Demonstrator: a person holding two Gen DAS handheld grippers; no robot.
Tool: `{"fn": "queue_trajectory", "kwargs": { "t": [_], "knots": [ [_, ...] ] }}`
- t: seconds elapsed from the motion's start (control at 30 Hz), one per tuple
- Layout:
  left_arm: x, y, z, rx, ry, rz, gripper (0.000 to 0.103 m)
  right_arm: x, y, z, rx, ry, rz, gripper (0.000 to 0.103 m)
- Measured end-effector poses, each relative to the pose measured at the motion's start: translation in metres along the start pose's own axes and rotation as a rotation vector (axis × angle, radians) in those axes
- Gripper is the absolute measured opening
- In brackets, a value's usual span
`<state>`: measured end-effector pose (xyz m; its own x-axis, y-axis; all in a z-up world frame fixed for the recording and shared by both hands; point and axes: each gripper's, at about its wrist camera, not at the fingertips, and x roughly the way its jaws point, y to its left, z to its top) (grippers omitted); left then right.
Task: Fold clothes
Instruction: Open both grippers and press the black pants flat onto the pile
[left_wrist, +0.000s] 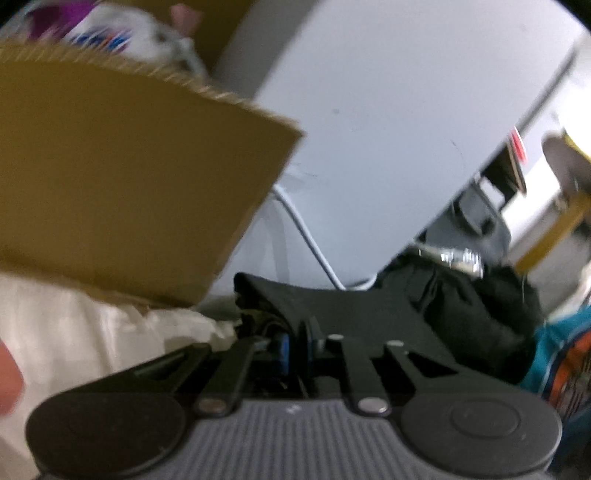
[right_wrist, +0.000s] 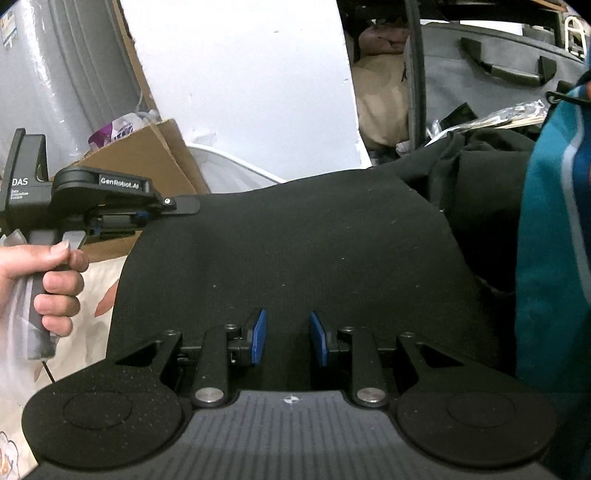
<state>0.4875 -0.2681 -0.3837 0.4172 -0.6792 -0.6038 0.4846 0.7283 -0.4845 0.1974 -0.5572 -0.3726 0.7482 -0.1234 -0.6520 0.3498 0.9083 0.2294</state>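
The right gripper (right_wrist: 287, 338) hangs low over a black garment (right_wrist: 295, 251), its blue pads (right_wrist: 258, 336) spread apart with bare cloth showing in the gap, nothing pinched; the garment lies smooth over pale bedding (right_wrist: 92, 332), reaching back toward a rumpled dark heap; at its left edge the left gripper (right_wrist: 173, 204), held by a hand (right_wrist: 48, 280), has its jaws drawn nearly together on the garment's hem (left_wrist: 295, 310); beyond stand a cardboard box (right_wrist: 147, 162) and a white wall; to the right hangs teal fabric (right_wrist: 546, 240), with a grey bag (right_wrist: 480, 74) farther back.
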Motion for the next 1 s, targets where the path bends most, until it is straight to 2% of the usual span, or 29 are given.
{"fn": "queue_trajectory", "kwargs": {
  "t": [0.07, 0.13, 0.2, 0.37, 0.57, 0.63, 0.73, 0.9, 0.97, 1.0],
  "knots": [
    [-0.005, -0.003, 0.0, 0.035, 0.032, 0.019, 0.022, -0.004, -0.005, 0.0, 0.008, -0.009, -0.004, 0.033],
    [-0.009, -0.006, 0.0, 0.066, 0.066, 0.041, 0.04, -0.007, -0.009, 0.001, 0.012, -0.018, -0.01, 0.033],
    [-0.017, -0.008, -0.002, 0.111, 0.084, 0.075, 0.051, -0.011, -0.014, 0.002, 0.016, -0.026, -0.017, 0.033],
    [-0.039, -0.01, -0.003, 0.182, 0.092, 0.092, 0.05, -0.015, -0.022, 0.003, 0.009, -0.038, -0.034, 0.033],
    [-0.063, -0.044, -0.002, 0.222, 0.014, -0.016, 0.046, -0.014, -0.022, 0.008, -0.005, -0.055, -0.042, 0.033],
    [-0.063, -0.058, -0.007, 0.242, 0.007, -0.047, 0.04, -0.012, -0.021, 0.012, -0.013, -0.06, -0.042, 0.034],
    [-0.057, -0.075, -0.018, 0.276, 0.011, -0.079, 0.039, -0.006, -0.017, 0.017, -0.027, -0.066, -0.038, 0.034],
    [-0.034, -0.082, -0.04, 0.32, 0.057, -0.033, 0.039, 0.01, -0.012, 0.023, -0.075, -0.057, -0.04, 0.04],
    [-0.027, -0.076, -0.048, 0.329, 0.069, -0.005, 0.035, 0.019, -0.012, 0.023, -0.1, -0.043, -0.041, 0.04],
    [-0.023, -0.073, -0.051, 0.337, 0.074, 0.01, 0.029, 0.022, -0.014, 0.022, -0.11, -0.035, -0.047, 0.04]
  ]
}}
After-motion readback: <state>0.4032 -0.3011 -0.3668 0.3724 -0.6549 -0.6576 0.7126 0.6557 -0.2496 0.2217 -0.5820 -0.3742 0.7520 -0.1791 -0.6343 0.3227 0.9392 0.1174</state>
